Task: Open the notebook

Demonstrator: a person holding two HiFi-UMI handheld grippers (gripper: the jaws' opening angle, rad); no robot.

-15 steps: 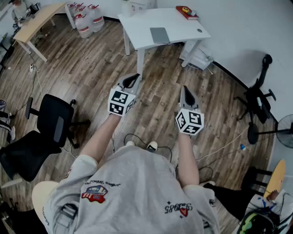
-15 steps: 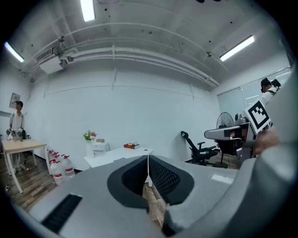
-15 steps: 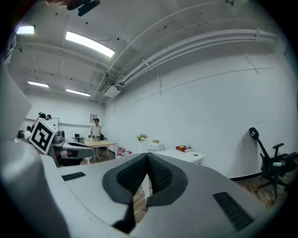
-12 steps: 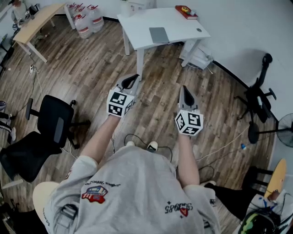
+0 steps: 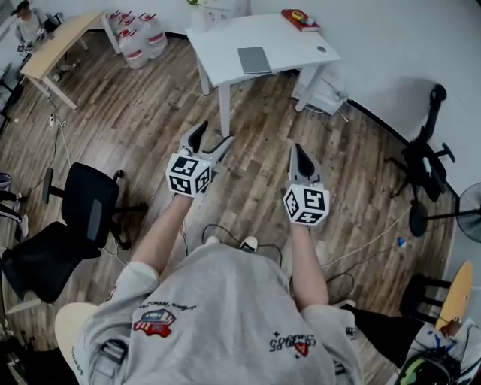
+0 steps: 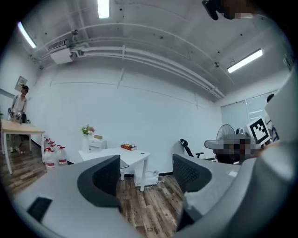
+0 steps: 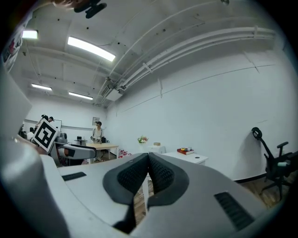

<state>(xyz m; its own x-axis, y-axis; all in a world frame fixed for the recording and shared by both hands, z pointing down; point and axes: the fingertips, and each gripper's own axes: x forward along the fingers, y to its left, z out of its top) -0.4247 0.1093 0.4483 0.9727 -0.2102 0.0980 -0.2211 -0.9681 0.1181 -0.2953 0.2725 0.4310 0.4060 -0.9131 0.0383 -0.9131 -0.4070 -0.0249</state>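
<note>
On my far left a black office chair (image 5: 89, 201) stands on the wood floor (image 5: 143, 113), and water bottles (image 5: 139, 39) are grouped further off by the wall. My left gripper (image 5: 212, 135) is roughly level above the floor, its fingers (image 6: 104, 179) spread wide with nothing between them. Ahead, well apart from both grippers, the white surface (image 5: 219, 51) carries the grey notebook (image 5: 254, 59), which lies flat and closed near its middle. A red book (image 5: 299, 19) sits toward the far right corner. My right gripper (image 5: 297, 150) hovers beside the left, its fingers (image 7: 135, 175) pressed together on nothing.
</note>
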